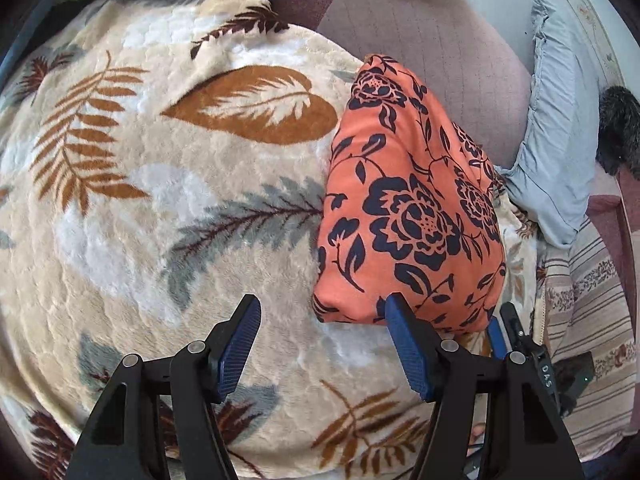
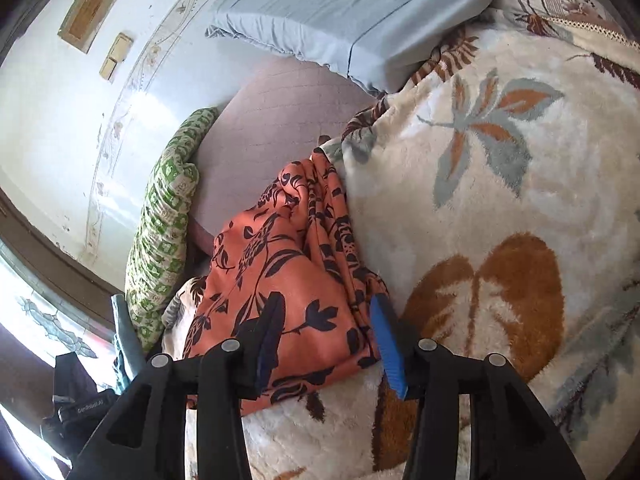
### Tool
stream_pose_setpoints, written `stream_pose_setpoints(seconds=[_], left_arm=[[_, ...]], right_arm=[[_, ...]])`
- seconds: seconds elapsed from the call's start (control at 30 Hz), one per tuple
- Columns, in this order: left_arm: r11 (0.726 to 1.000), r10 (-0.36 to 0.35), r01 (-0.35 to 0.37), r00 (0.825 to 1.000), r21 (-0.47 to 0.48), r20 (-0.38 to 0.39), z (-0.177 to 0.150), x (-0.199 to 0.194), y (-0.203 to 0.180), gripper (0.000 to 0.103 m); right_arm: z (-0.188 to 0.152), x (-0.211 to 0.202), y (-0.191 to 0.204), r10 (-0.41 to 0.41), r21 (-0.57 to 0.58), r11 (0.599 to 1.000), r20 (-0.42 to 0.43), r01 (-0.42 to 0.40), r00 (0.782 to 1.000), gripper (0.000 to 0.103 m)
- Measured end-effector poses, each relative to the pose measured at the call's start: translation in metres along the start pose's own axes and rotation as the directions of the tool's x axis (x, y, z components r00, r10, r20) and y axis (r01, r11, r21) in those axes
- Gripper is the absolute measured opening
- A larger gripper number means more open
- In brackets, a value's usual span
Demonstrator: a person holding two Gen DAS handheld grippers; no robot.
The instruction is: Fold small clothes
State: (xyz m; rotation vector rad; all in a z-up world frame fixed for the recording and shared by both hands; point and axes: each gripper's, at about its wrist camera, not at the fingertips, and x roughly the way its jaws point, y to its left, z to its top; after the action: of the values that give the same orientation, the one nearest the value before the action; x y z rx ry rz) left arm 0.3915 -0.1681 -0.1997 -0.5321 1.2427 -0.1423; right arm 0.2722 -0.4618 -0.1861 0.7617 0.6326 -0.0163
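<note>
An orange garment with a dark floral print (image 1: 408,208) lies folded on a cream leaf-patterned blanket (image 1: 168,184). My left gripper (image 1: 320,312) is open just in front of the garment's near left corner, its right finger touching the near edge. The right gripper's fingers (image 1: 508,328) show at the garment's near right corner. In the right wrist view the garment (image 2: 280,264) lies between the open jaws of my right gripper (image 2: 324,316); the cloth passes over the left finger. The blanket also shows there (image 2: 500,208).
A light blue pillow (image 1: 556,136) lies right of the garment, also in the right wrist view (image 2: 360,12). A green patterned cushion (image 2: 164,220) lies along the wall. A mauve quilted sheet (image 1: 424,44) lies behind the garment. A striped cloth (image 1: 588,312) lies at the right.
</note>
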Motion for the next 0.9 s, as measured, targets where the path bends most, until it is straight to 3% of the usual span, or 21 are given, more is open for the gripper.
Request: stream_pose_setpoints(seconds=[0.13,0.27,0.33,0.37,0.5,0.7,0.9], left_arm=[[1.000,-0.004,0.004,1.000,-0.007,0.012,0.008,0.018,-0.010,0.063],[0.999,0.048,-0.049,0.999,-0.023,-0.020,0.006,0.051,-0.014,0.067],[0.997,0.067,-0.070,0.996,-0.043,-0.065,0.006,0.071,-0.010,0.067],[0.996,0.076,-0.078,0.996,-0.036,-0.051,0.005,0.073,-0.010,0.068],[0.991,0.130,-0.129,0.991,0.047,-0.028,0.001,0.075,-0.023,0.068],[0.999,0.031,-0.031,0.999,0.006,-0.039,-0.005,0.052,-0.016,0.062],[1.000,0.009,-0.010,0.998,0.025,0.055,0.002,0.018,-0.030,0.062]], right_arm=[[-0.001,0.016,0.004,-0.023,-0.065,0.998,-0.053,0.019,0.998,0.045],[0.003,0.008,0.020,-0.051,-0.190,0.981,-0.047,0.041,0.998,0.008],[0.002,0.012,0.019,-0.103,-0.229,0.970,-0.075,0.084,0.992,0.008],[0.000,0.017,0.016,-0.133,-0.243,0.964,-0.096,0.106,0.986,0.008],[0.000,0.017,0.009,-0.130,-0.215,0.971,-0.105,0.105,0.986,0.010],[0.013,-0.019,0.019,-0.059,-0.198,0.978,0.073,0.072,0.996,0.022],[0.011,-0.011,0.035,0.001,-0.231,0.973,0.058,0.012,0.998,0.023]])
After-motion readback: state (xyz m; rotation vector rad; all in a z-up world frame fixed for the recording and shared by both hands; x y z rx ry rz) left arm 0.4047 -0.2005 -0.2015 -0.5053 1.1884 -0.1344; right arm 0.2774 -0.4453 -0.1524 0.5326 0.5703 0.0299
